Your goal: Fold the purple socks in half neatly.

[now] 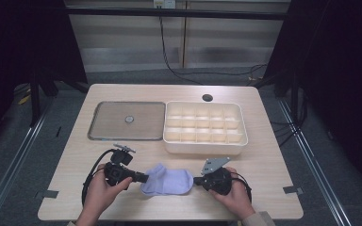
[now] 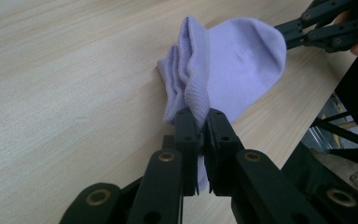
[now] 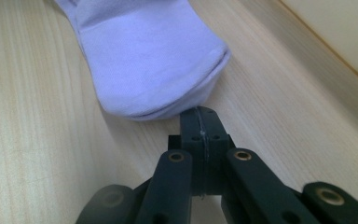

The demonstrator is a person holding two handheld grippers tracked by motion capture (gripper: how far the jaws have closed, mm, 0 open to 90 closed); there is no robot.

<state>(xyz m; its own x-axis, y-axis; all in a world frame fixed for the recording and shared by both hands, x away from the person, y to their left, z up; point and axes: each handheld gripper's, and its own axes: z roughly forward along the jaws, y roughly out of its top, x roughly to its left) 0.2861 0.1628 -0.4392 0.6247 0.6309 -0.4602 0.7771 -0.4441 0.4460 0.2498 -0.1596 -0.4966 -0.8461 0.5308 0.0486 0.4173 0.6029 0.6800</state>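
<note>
A lavender sock [image 1: 167, 180] lies flat near the table's front edge, between my two grippers. My left gripper [image 1: 144, 178] comes in from the left, and in the left gripper view [image 2: 199, 116] its jaws are shut on the folded cuff edge of the sock [image 2: 242, 60]. My right gripper [image 1: 196, 181] points in from the right. In the right gripper view [image 3: 199, 114] its jaws are pressed together with nothing between them, their tip right at the toe of the sock [image 3: 144, 51]. The right gripper [image 2: 303, 29] also shows past the sock's toe in the left gripper view.
A flat metal tray [image 1: 108, 123] with a small round knob [image 1: 129, 119] lies at the back left. A cream box [image 1: 202, 147] divided into several compartments stands just behind the sock. A round hole [image 1: 207, 98] is in the tabletop behind the box.
</note>
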